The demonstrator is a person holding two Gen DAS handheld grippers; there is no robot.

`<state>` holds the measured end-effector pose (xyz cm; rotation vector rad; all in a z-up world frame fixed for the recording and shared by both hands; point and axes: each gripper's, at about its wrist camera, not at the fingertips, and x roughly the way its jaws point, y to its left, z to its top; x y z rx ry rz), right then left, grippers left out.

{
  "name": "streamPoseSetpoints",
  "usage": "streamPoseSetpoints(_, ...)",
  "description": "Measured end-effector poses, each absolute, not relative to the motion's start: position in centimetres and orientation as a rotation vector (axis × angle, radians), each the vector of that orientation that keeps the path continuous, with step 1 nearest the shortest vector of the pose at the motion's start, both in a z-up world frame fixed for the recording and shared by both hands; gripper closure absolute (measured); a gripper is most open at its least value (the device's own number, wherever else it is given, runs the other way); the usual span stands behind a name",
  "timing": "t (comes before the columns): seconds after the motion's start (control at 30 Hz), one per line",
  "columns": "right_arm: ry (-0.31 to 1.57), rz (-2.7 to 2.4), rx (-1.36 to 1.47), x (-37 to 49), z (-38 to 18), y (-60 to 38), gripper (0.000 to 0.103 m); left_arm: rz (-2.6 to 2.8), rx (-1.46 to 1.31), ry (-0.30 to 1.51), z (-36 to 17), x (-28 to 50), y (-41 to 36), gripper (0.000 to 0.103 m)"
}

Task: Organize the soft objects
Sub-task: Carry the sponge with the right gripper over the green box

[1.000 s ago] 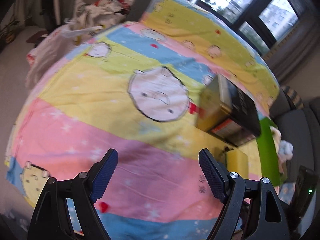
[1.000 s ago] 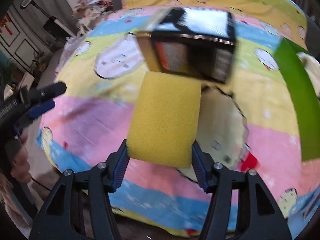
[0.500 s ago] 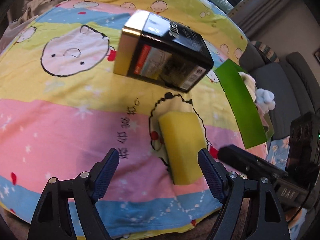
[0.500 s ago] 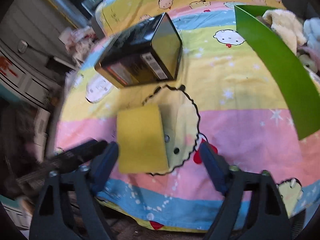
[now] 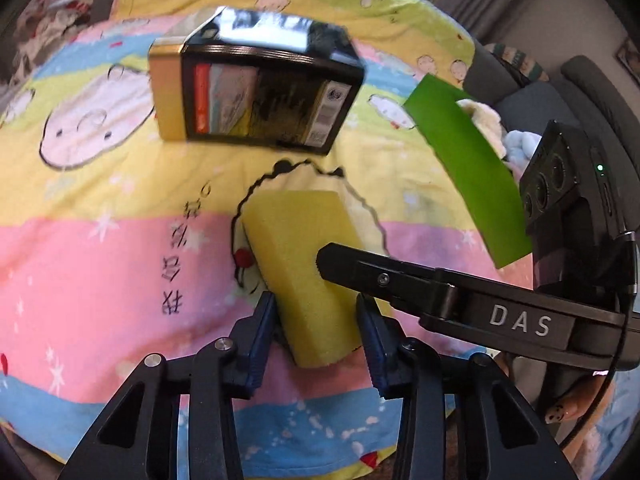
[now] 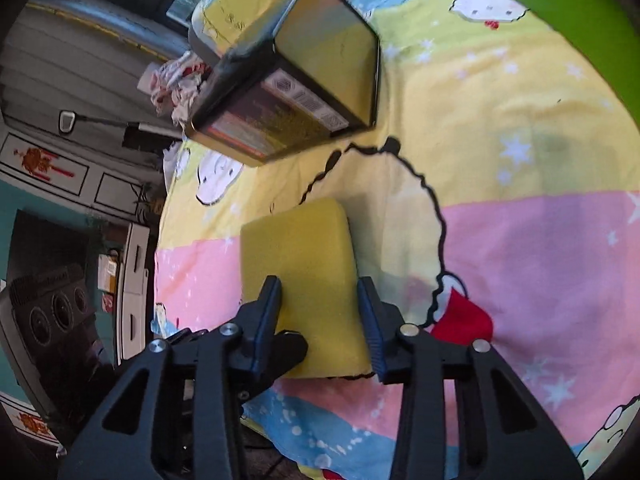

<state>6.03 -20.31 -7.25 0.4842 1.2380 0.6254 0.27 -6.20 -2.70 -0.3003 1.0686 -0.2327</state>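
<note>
In the left wrist view, the left tool [image 5: 318, 330] had its two blue-padded fingers pressed against the sides of the yellow sponge [image 5: 308, 264], clamped on its near end, while the sponge lay on the cartoon-print bedsheet [image 5: 100, 248] over a drawn sheep-like figure. The right tool [image 5: 332, 262] reached in from the right, one black finger lying across the top of the sponge. A black and gold box [image 5: 260, 92] stood beyond the sponge, apart from it, and a green bin wall [image 5: 468, 160] with soft toys [image 5: 496, 128] behind it rose at the right. In the right wrist view, the right tool [image 6: 320, 316] likewise straddled the sponge [image 6: 304, 256], both pads touching its sides, closed on it. The left tool's finger [image 6: 288, 354] showed dark at the sponge's near left corner. The box [image 6: 304, 80] sat farther up the bedsheet [image 6: 540, 264], with the green bin wall [image 6: 576, 20] at the upper right
</note>
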Motion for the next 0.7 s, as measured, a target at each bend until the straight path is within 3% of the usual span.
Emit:
streamPoseSetpoints(0.43, 0.814, 0.469, 0.529, 7.7, 6.4, -30.5, 0.063, -0.434, -0.174, 0.738, 9.3, 5.0, -16.1, 0.062)
streamPoseSetpoints(0.7, 0.724, 0.299, 0.547, 8.0, 8.4, -37.8, 0.062, -0.596, -0.151, 0.734, 10.8, 7.9, -23.9, 0.062)
